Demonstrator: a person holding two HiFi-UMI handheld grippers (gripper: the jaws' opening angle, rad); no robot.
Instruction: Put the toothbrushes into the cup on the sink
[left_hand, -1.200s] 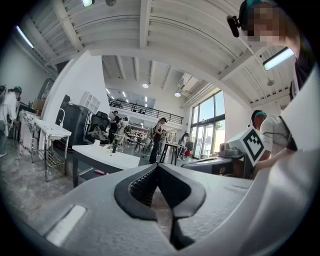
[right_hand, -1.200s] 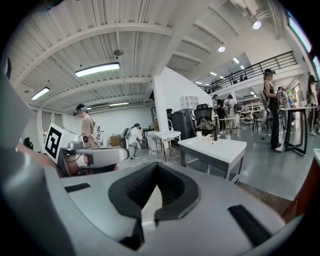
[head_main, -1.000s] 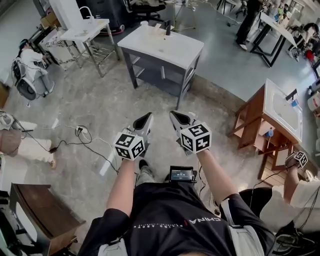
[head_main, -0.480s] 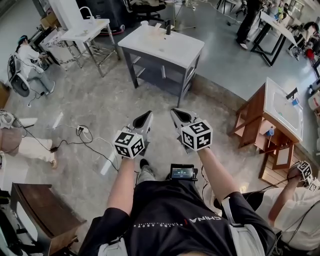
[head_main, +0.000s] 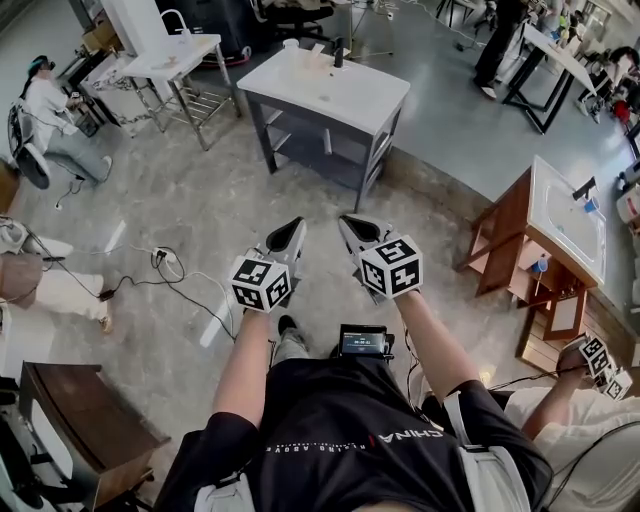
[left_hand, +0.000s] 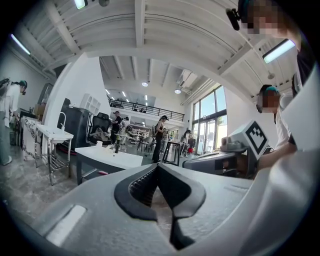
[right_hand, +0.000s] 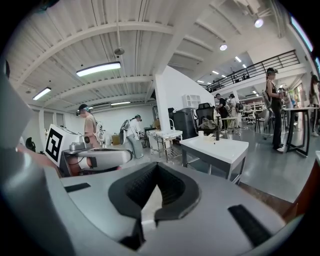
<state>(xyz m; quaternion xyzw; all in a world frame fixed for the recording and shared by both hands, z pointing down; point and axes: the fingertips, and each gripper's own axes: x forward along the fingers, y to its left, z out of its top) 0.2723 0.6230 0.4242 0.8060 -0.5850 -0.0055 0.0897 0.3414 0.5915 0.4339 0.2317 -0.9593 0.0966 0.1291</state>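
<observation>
Left gripper (head_main: 294, 224): I read its jaws closed, nothing between | right gripper (head_main: 346, 223): jaws closed, empty | both side by side above the floor, well apart from the sink (head_main: 345, 100) | cup (head_main: 290, 45): sink's far left corner | toothbrushes: too small for me to tell.

Black short-sleeved tee (head_main: 350, 440) with white lettering across it, pale straps (head_main: 487, 470) at the hips. Left gripper (head_main: 296, 224) and right gripper (head_main: 346, 221): grey shells, black ribbed pads, each with a white cube (head_main: 260, 285) of black square markers.
</observation>
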